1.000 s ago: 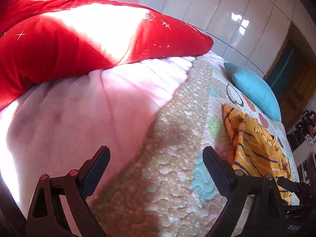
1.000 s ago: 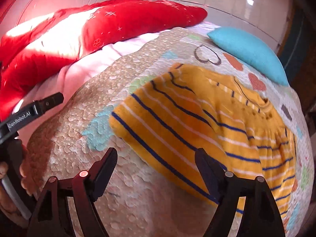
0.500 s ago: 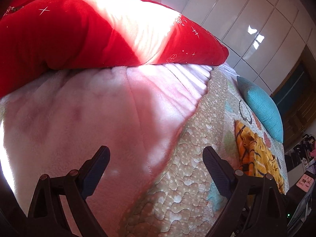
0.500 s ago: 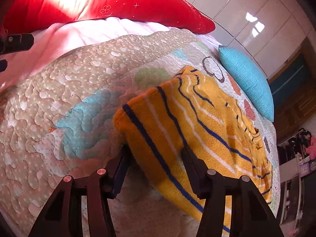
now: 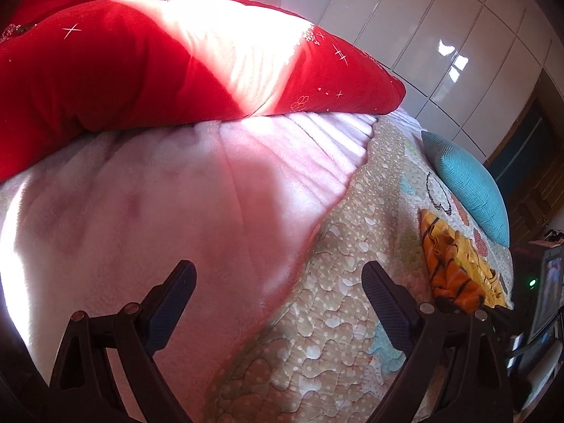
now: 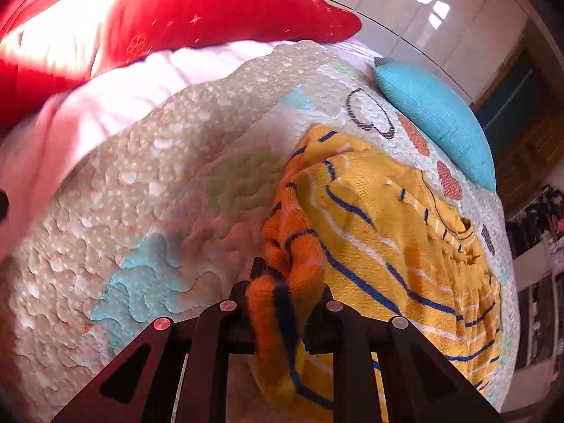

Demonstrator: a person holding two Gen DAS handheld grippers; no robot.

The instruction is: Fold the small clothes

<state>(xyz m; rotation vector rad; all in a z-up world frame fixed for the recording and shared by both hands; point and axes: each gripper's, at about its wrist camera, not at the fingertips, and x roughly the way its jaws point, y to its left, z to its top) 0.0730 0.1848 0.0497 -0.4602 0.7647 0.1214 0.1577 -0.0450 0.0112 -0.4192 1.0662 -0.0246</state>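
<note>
A yellow knit garment with navy and white stripes [image 6: 387, 218] lies on the quilted bedspread [image 6: 148, 190]. My right gripper [image 6: 285, 292] is shut on the garment's near left edge, which bunches up between the jaws and lifts off the quilt. In the left wrist view the garment [image 5: 454, 268] shows crumpled at the far right. My left gripper [image 5: 278, 296] is open and empty, off to the garment's left, above the seam between the pink blanket [image 5: 148, 204] and the quilt.
A red duvet [image 5: 141, 56] lies piled at the back left. A turquoise cushion [image 6: 433, 116] sits beyond the garment near the white wardrobe doors [image 5: 458, 35]. The bed's right edge drops off toward shelves and a screen [image 5: 546, 289].
My right gripper moved onto the garment's near edge, shut on it and pulled it up into a bunch. My left gripper swung left, away from the garment, and stayed open.
</note>
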